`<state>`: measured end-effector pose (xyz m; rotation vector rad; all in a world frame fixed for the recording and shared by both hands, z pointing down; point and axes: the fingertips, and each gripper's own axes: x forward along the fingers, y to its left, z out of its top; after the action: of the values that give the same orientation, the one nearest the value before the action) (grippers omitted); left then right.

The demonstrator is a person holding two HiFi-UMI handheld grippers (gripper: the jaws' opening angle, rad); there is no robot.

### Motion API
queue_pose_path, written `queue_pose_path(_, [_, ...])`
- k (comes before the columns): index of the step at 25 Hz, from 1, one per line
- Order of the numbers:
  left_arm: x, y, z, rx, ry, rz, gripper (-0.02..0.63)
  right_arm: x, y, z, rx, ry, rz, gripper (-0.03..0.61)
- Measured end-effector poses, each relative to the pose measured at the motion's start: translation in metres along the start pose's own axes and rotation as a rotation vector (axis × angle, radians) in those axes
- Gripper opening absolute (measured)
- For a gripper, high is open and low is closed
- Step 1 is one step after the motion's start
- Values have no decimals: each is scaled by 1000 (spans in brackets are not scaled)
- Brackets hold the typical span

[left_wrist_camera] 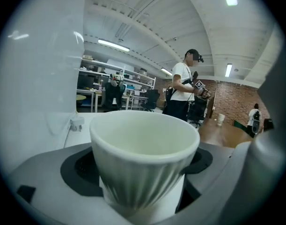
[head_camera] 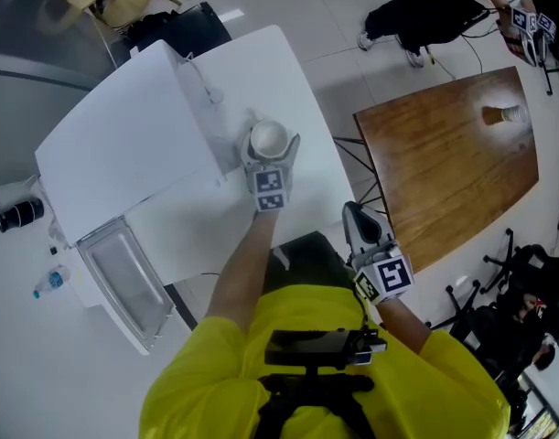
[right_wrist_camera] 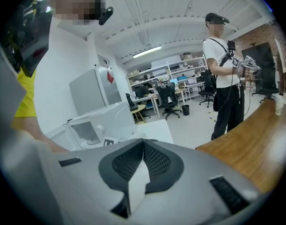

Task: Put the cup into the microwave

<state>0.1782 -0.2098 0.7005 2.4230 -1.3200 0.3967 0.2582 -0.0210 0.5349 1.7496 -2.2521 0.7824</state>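
A white ribbed cup (head_camera: 267,137) stands on the white table (head_camera: 288,71), just right of the white microwave (head_camera: 123,154). The microwave's door (head_camera: 123,277) hangs open toward me. My left gripper (head_camera: 270,150) reaches around the cup with its jaws wide, one on each side. In the left gripper view the cup (left_wrist_camera: 143,158) fills the space between the pads, and a strip of table shows beside its base. My right gripper (head_camera: 354,216) is shut and empty, held in the air off the table's right edge; its jaws (right_wrist_camera: 143,146) meet in the right gripper view.
A wooden table (head_camera: 444,172) with a paper cup (head_camera: 501,114) stands to the right. A person (head_camera: 425,7) with grippers stands beyond it. A plug with its cord (left_wrist_camera: 76,123) lies on the white table. A water bottle (head_camera: 50,282) and a black object (head_camera: 20,213) lie at the left.
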Motion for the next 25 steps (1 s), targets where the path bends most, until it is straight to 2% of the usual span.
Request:
queue_pose_path(5, [-100,-40,-37,3,45,-114,472,15,19,8,-55,18,50,8])
queue_pose_path(8, [-160,-32,-48,-6,11,-103,472,33,42,11,-103,35,113,8])
queue_pose_path(10, [-196,0,-50,-62,10,-14,472,48,64,13,-137,50,179,8])
queue_pose_path(12, [-225,50,-47,-120,1,103,472,63,89,13,-166,58,237,8])
queue_pose_path(14, [-246,110,-37,-143,-24,224,472,77,118,14,-191,63,295,8])
queue_pose_path(16, [-259,172,-21,-146,-55,312,472,86,150,14,-210,68,347,8])
queue_pose_path(20, [-259,264,23,-55,-117,366,473,85,205,14,-204,74,407,8])
queue_pose_path(22, [-245,288,38,-15,-140,367,473,81,222,14,-211,76,435,8])
queue_pose_path(25, [-221,306,50,4,-162,360,474,80,237,10,-225,82,448,8])
